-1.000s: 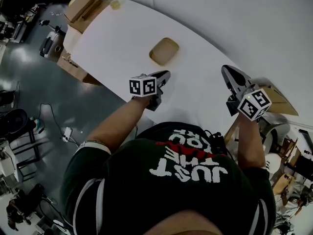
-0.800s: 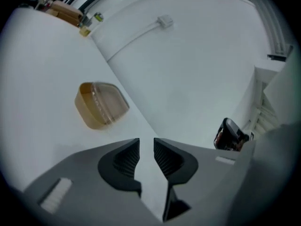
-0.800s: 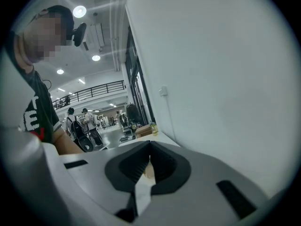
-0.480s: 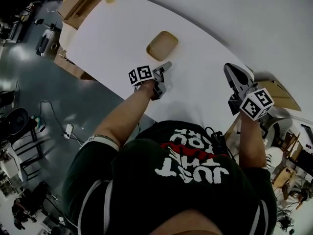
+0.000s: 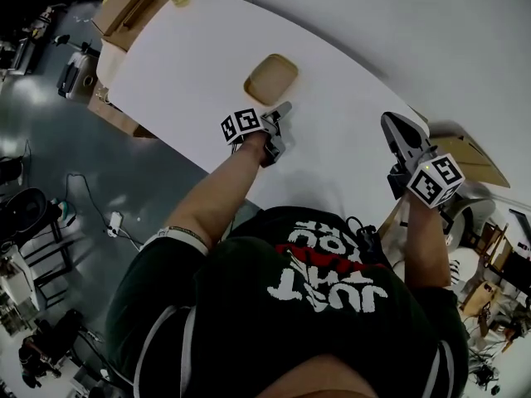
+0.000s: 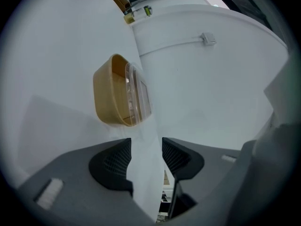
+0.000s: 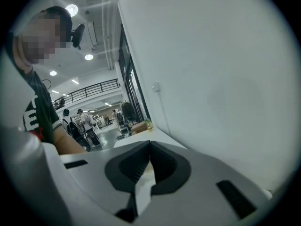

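Tan clear-lidded container (image 6: 120,98), middle of the tabletop (image 5: 191,65), just ahead of your released, empty left tongs (image 6: 146,147); right tongs (image 7: 149,147) clenched on nothing; risk: an off-centre pinch could skid or tip it.

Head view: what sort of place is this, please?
Probably a workshop or lab hall: a long white table, cardboard boxes at its far end, and cables on the grey floor.

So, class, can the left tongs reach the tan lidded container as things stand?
Probably yes: the left tongs are open and aimed at the container, with only bare table between them.
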Action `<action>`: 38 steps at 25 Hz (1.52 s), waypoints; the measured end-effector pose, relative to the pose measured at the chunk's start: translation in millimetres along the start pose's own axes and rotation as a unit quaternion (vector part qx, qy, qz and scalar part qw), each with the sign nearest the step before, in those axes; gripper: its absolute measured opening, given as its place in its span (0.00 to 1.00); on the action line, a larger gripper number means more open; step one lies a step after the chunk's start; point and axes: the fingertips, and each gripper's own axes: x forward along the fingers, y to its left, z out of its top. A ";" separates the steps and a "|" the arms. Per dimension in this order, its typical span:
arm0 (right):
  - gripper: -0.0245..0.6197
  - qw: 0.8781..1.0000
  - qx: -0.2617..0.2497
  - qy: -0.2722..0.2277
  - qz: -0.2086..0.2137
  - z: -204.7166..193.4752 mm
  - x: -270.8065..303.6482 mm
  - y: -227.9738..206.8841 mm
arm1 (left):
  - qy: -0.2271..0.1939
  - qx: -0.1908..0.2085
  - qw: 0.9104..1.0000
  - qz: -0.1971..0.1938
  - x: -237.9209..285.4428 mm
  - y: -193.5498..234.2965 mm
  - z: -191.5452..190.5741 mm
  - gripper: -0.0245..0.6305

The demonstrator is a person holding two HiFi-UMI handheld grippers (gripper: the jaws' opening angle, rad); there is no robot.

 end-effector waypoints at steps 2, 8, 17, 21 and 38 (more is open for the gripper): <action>0.05 1.000 -0.001 0.004 0.000 -1.0 0.5 -0.3 | -0.004 -0.007 1.000 0.000 1.8 0.9 0.5 0.33; 0.05 1.000 0.002 0.009 -0.002 -5.8 -1.6 -3.4 | -0.012 -0.017 1.000 0.020 5.9 9.1 3.1 0.33; 0.05 1.000 0.005 0.016 -0.007 -9.5 1.1 -9.3 | -0.049 -0.029 0.998 -0.032 5.0 -3.7 19.0 0.11; 0.05 1.000 0.005 0.016 -0.007 -10.5 2.1 -9.3 | -0.048 -0.037 0.997 -0.055 0.5 -9.8 15.4 0.10; 0.05 1.000 -0.014 -0.020 -0.019 22.9 -14.3 2.5 | -0.048 0.041 0.988 -0.141 -54.4 -121.7 37.1 0.10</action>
